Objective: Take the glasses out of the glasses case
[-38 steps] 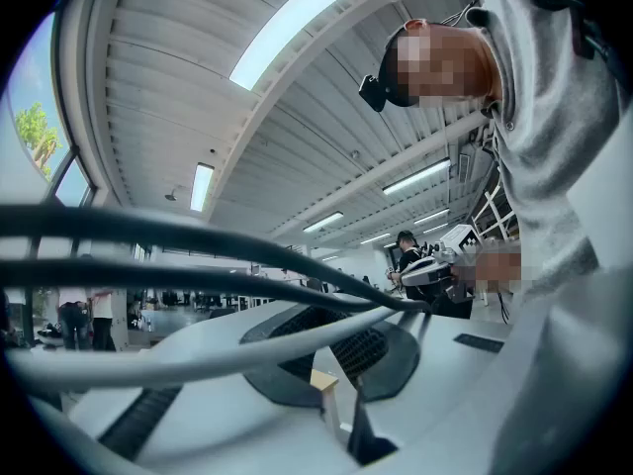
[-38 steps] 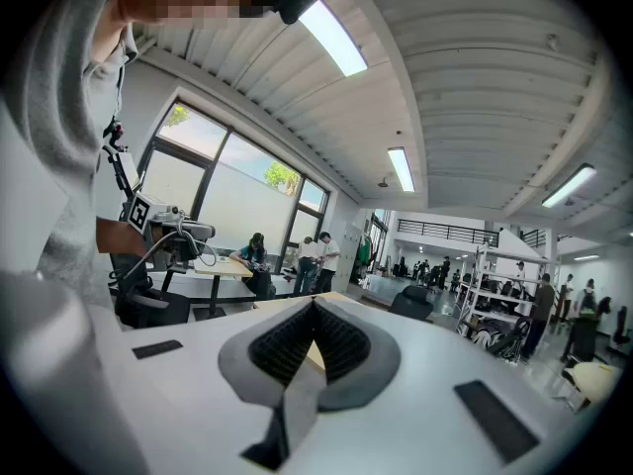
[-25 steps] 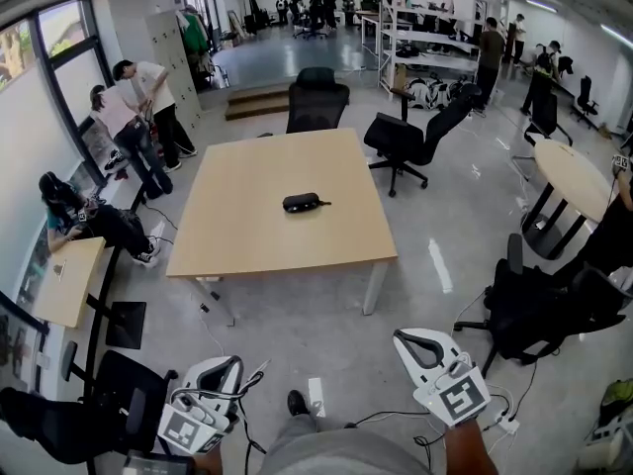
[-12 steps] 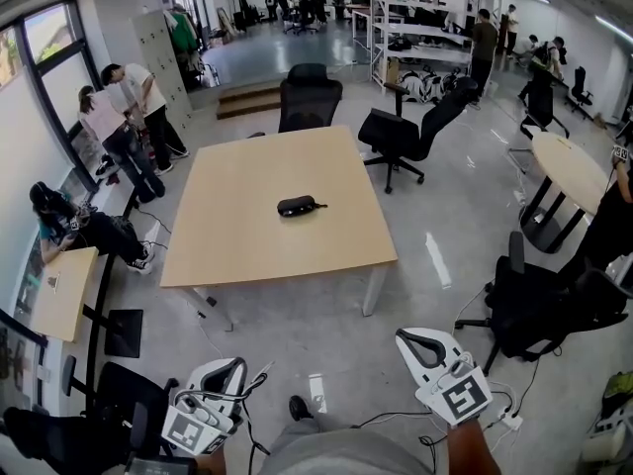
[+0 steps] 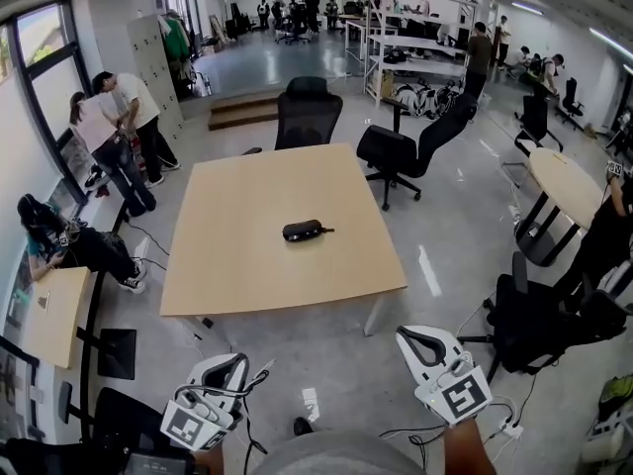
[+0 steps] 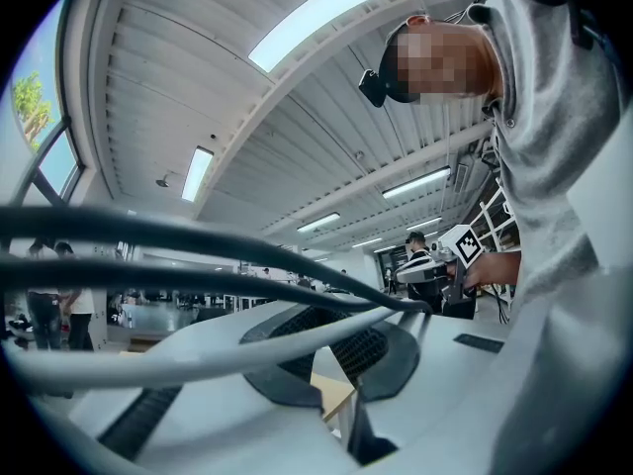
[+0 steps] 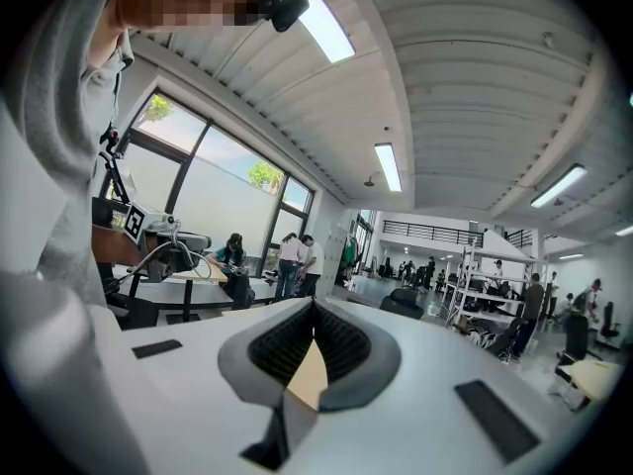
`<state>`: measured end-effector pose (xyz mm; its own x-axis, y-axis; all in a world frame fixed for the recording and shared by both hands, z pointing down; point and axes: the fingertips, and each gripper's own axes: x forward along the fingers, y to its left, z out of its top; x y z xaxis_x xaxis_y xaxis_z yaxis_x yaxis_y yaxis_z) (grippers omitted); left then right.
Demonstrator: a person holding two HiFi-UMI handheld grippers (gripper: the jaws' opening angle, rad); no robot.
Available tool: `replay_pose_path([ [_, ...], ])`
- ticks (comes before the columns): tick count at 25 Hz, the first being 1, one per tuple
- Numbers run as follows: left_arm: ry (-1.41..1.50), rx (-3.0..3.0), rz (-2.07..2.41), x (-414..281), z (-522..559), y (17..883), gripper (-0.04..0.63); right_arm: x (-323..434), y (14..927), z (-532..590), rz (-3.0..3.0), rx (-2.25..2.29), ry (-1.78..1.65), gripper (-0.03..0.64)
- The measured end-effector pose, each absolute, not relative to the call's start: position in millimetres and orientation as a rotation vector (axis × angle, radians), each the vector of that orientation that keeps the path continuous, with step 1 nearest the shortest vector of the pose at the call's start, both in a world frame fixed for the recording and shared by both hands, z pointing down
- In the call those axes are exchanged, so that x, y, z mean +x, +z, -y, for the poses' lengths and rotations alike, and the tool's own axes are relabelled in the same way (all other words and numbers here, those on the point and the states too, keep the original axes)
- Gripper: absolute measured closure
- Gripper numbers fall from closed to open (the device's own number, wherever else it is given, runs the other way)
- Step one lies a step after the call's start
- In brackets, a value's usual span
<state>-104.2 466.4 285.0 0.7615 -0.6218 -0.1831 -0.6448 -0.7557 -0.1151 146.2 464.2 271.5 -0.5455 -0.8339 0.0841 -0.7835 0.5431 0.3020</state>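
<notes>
White plastic fingers point(image 7: 346, 349) on your right gripper point(image 5: 423, 340) met at their tips, and the dark ribbed pads had closed on nothing. Your left gripper point(image 5: 227, 366) matched it: fingers point(image 6: 371, 349) drawn together and empty, with its own dark cables point(image 6: 170, 231) looping across its view. You held both grippers low in front of your body, well apart from each other. Each showed its marker cube above the glossy grey floor point(image 5: 326, 354).

Well ahead of them stood the pale wooden counter point(image 5: 237, 265). The black glasses case point(image 5: 302, 231) lay near its middle, looking closed, with a short strap trailing to its right. Neither gripper was near it.

One black office chair point(image 5: 307, 112) stood at the counter's far edge, and a second chair point(image 5: 410, 151) stood off its far right corner. People point(image 5: 109, 132) were standing by the windows at the left, and a round table point(image 5: 569, 181) stood at the right.
</notes>
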Motion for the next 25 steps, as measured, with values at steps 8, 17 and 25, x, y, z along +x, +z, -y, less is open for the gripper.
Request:
replay_pose_path([
  [8,0.231,-2.848,-0.922,-135,-403,299,0.591,115,282,-418,2.465,1.428,-0.259,0.609],
  [17,0.243,-2.905,-0.888,-135,-350,316,0.591,108,291,-372,2.434,1.443,-0.236,0.609],
  [25,0.166,-2.891,-0.968,-104,-292,317,0.591,136,303,-293,2.496,1.357,-0.177,0.609],
])
